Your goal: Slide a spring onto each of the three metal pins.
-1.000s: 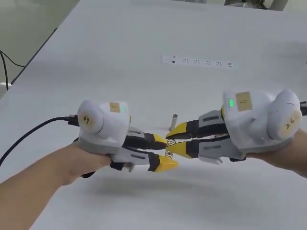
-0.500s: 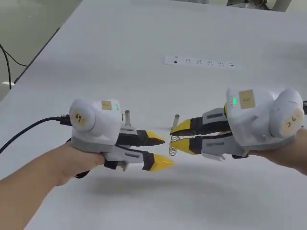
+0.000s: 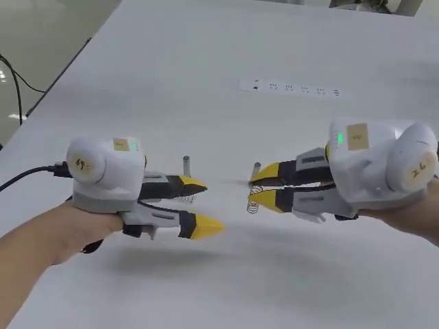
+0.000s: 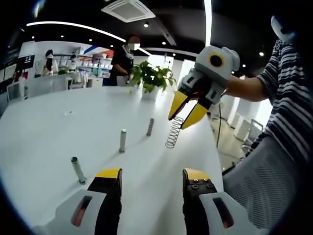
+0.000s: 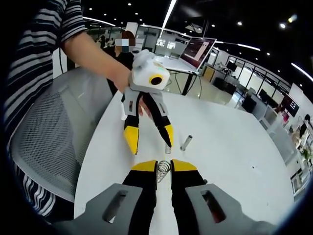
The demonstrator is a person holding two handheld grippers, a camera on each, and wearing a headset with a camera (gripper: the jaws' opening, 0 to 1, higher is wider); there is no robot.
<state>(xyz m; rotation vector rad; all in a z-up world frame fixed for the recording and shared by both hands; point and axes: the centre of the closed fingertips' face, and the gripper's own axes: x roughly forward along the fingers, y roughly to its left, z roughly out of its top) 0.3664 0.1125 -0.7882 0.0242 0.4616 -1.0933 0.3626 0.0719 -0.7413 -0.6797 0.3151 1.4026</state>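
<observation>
My right gripper (image 3: 255, 190) is shut on a small wire spring (image 3: 252, 204), which hangs from its yellow tips above the white table (image 3: 206, 68). In the right gripper view the spring (image 5: 163, 171) sits between the jaws. My left gripper (image 3: 206, 203) hovers open to the left, apart from the spring, with nothing in it. Two bare metal pins (image 4: 77, 169) (image 4: 122, 140) stand upright on the table. A third pin (image 4: 150, 127) carries a spring. In the head view one pin (image 3: 186, 166) rises behind the left gripper and another (image 3: 257, 168) behind the right gripper's tips.
A white power strip (image 3: 288, 88) lies farther back on the table. A black cable (image 3: 27, 179) trails from the left gripper. A potted plant (image 4: 151, 77) and people stand beyond the table's far end. A mesh chair (image 5: 44, 147) is at the near side.
My left gripper has drawn back to the left, away from the right gripper's tips, and stands wider open. The spring stays in the right gripper.
</observation>
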